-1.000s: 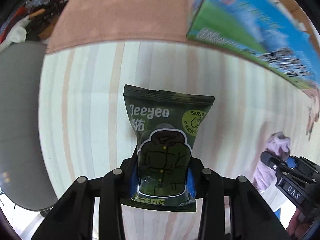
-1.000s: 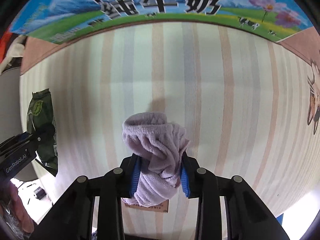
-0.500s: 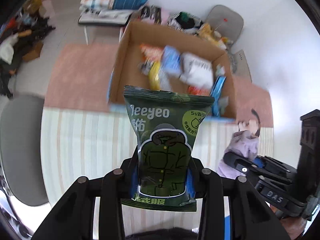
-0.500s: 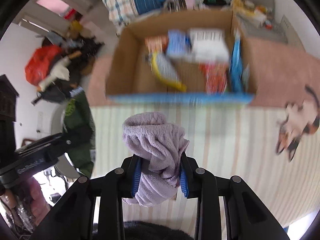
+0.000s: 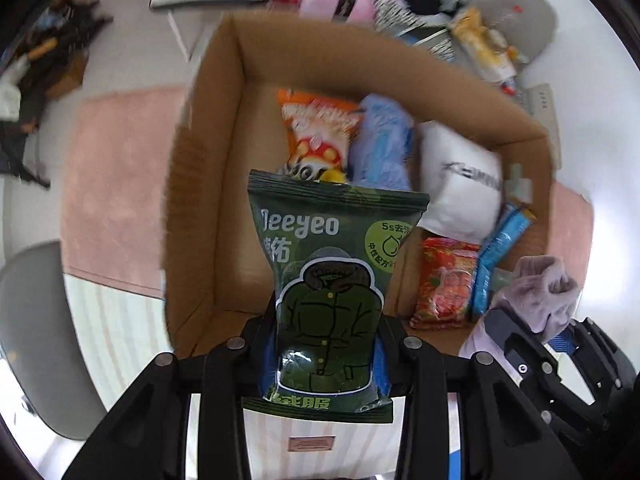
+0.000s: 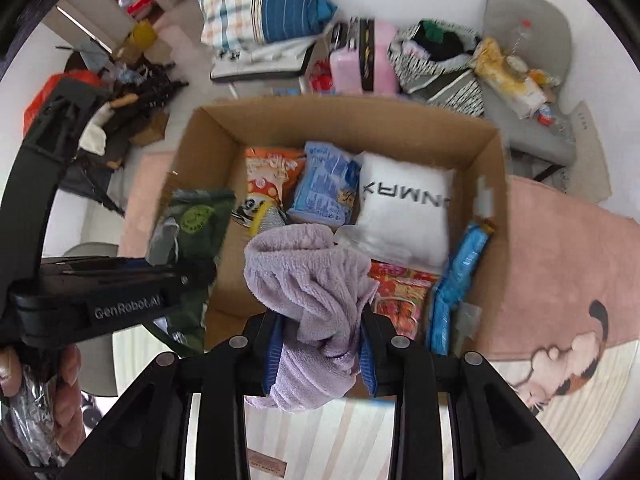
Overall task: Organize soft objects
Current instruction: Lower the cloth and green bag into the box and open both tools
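Observation:
My left gripper (image 5: 325, 344) is shut on a dark green "Deeyeo" packet (image 5: 332, 280) and holds it over the near left part of an open cardboard box (image 5: 208, 184). My right gripper (image 6: 320, 344) is shut on a lilac fleece cloth (image 6: 312, 280) and holds it over the box's (image 6: 200, 152) near edge. The cloth (image 5: 536, 292) and right gripper also show at the right of the left wrist view. The green packet (image 6: 192, 220) and the left gripper body show at the left of the right wrist view.
The box holds an orange snack bag (image 6: 268, 176), a blue packet (image 6: 324, 188), a white pillow (image 6: 404, 208), a red packet (image 6: 400, 288) and a blue pouch (image 6: 456, 276). It stands on a pink rug (image 6: 560, 248). Clutter, a grey chair (image 6: 532, 40) and bedding lie beyond.
Both grippers have risen and moved forward from over the striped surface to above the open box, each still holding its object. The box interior now fills both views.

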### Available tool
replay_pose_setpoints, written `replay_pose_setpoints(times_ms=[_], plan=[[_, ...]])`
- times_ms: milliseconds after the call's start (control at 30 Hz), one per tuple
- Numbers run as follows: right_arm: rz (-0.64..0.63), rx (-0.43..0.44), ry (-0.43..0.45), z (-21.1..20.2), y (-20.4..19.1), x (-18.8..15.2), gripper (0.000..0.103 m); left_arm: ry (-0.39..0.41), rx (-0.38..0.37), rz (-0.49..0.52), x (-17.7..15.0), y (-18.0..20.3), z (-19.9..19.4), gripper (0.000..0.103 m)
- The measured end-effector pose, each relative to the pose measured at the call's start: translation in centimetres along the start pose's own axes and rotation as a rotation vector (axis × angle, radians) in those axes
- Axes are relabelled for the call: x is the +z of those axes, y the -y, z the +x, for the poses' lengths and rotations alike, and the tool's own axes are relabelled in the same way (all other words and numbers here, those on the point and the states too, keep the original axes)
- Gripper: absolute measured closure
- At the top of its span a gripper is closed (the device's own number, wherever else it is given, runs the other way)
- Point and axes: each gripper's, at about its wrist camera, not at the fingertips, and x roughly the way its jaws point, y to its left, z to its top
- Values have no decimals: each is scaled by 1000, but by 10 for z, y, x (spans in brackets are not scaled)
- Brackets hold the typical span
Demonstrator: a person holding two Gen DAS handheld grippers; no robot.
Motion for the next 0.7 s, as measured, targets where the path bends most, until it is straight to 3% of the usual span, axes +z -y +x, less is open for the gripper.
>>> replay_pose_setpoints(times_ms=[333, 433, 467, 500, 600, 700], plan=[[-26, 4, -136, 76, 8, 21, 65, -95, 72, -5, 12, -8, 41, 68], [-48, -25, -178, 95, 6, 24, 15, -109, 91, -37, 11, -15, 47, 66], [-42, -42, -184, 99, 7, 24, 13, -97, 92, -42, 11, -17, 46, 64], [-31, -37, -184, 99, 9, 24, 13, -91, 90, -34, 12, -16, 46, 52], [2, -22, -183, 98, 15, 23, 12, -59, 115, 8, 10, -15, 42, 32], [11, -58, -180, 94, 17, 19, 9, -18, 140, 32, 7, -13, 38, 23]])
